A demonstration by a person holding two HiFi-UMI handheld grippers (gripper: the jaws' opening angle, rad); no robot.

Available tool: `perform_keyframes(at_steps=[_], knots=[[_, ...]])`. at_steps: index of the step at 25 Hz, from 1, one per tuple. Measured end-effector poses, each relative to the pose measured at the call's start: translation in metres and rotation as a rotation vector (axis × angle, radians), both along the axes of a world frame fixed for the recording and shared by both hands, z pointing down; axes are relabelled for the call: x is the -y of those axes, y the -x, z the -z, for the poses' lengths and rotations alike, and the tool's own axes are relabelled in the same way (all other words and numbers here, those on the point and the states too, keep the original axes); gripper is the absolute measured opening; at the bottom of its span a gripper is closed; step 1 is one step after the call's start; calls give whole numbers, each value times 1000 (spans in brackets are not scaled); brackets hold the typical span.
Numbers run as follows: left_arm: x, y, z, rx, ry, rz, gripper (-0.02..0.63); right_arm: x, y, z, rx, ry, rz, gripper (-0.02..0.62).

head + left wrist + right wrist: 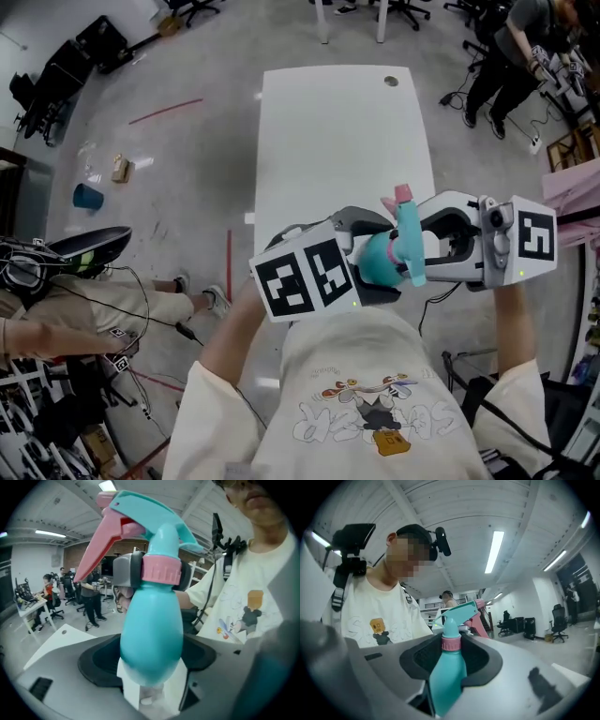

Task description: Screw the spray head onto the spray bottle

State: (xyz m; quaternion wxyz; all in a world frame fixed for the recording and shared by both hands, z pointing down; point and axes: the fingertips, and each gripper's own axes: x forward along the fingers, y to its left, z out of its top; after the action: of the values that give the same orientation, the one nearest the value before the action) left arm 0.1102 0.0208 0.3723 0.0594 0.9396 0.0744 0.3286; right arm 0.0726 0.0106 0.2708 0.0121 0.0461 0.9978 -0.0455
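Note:
A teal spray bottle (378,259) is held up in front of my chest, over the near end of the white table (337,131). Its spray head (410,242), teal with a pink trigger and a pink collar (161,570), sits on the neck. My left gripper (373,272) comes from the left and is shut on the bottle's body (152,630). My right gripper (419,246) comes from the right. Its fingers (123,571) flank the pink collar (451,643) and are shut on it. The bottle's base is hidden deep between the left jaws.
A person (511,47) stands at the far right by a desk. Someone else sits at the left (56,309) among cables. A teal cup (87,196) and a small box (120,170) lie on the floor to the left. Office chairs stand at the back.

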Motion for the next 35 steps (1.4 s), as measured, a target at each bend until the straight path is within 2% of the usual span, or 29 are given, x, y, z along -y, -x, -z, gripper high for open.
perform_keyframes(at_steps=[4, 6, 9, 12, 16, 20, 23, 25, 28, 31, 33, 35], knots=[[-12, 5, 21, -70, 135, -144, 385, -3, -6, 13, 50, 40, 156, 130], [-14, 8, 26, -82, 155, -175, 385, -4, -6, 17, 62, 48, 202, 130], [-12, 9, 28, -89, 126, -164, 383, -5, -5, 20, 73, 43, 219, 130], [-8, 6, 30, -100, 80, -96, 383, -5, -4, 24, 96, 30, 177, 130], [6, 9, 37, -117, 23, 28, 382, 4, -2, 31, 78, -22, 57, 130], [44, 23, 56, -122, -80, 206, 382, 35, 8, 47, 80, -36, -100, 130], [51, 16, 51, -98, -197, 358, 382, 35, 4, 45, 91, -51, -263, 130], [52, 11, 44, -94, -235, 444, 382, 33, 5, 41, 75, -96, -408, 130], [65, 12, 38, -107, -243, 555, 382, 41, 12, 36, -1, -175, -622, 130], [75, 15, 34, -110, -234, 620, 382, 52, 16, 30, -65, -199, -774, 130], [76, 15, 29, -114, -214, 629, 382, 54, 14, 23, -86, -187, -838, 130], [74, 12, 23, -130, -183, 616, 382, 52, 10, 12, -99, -148, -842, 132]])
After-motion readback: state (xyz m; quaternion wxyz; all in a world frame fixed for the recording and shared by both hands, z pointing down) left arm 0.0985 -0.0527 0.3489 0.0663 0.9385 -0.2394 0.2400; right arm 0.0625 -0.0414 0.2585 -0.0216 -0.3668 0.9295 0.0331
